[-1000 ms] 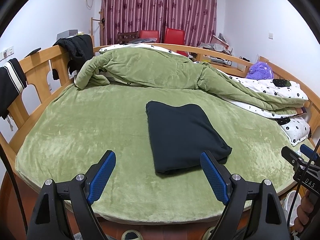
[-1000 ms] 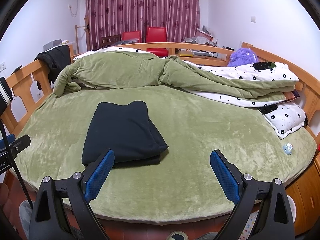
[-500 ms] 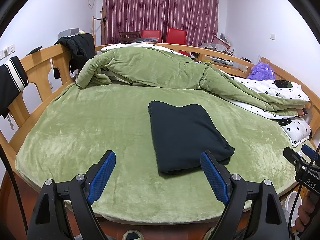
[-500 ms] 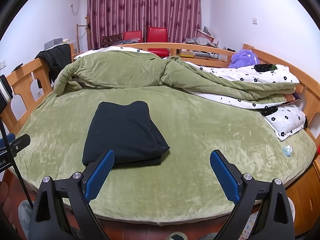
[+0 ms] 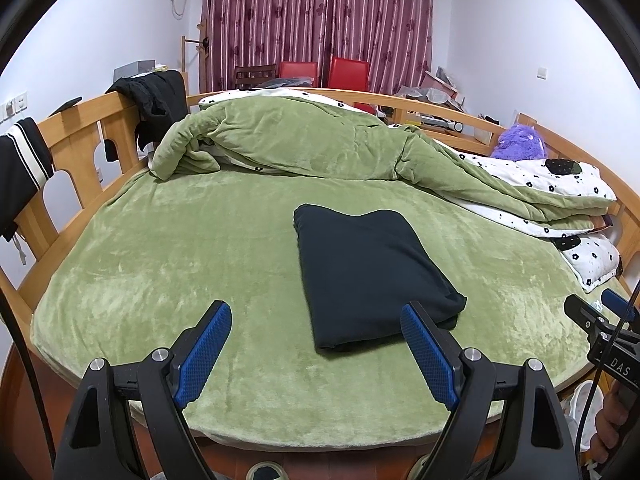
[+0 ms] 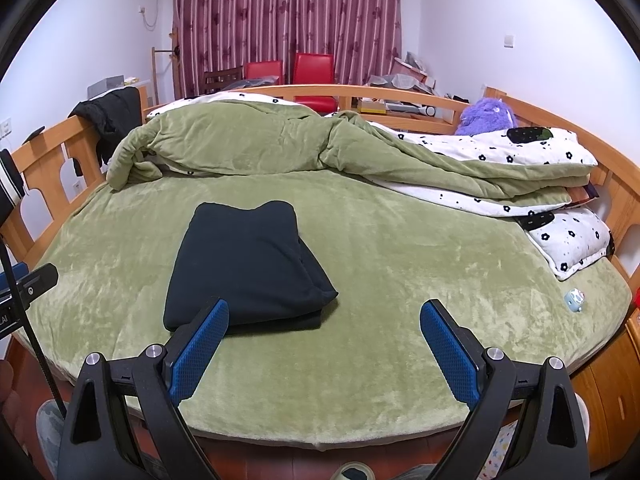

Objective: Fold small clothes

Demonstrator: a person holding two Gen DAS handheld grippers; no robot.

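A black garment (image 5: 368, 272) lies folded into a neat rectangle on the green bed cover (image 5: 160, 264); it also shows in the right wrist view (image 6: 244, 264). My left gripper (image 5: 316, 320) is open and empty, held above the bed's near edge, its right finger just in front of the garment's near corner. My right gripper (image 6: 324, 320) is open and empty, also above the near edge, its left finger in front of the garment's near left edge. The right gripper also shows at the right edge of the left wrist view (image 5: 596, 320).
A bunched green duvet (image 5: 312, 144) and a white flowered pillow (image 6: 572, 236) lie at the back and right. A wooden rail (image 5: 72, 148) rings the bed, with dark clothes (image 5: 156, 100) hung on it. A purple plush toy (image 6: 488, 116) and a small blue toy (image 6: 574, 300) sit at right.
Both views have drifted slightly downward and back from the bed. The garment has not moved and both grippers stay open.
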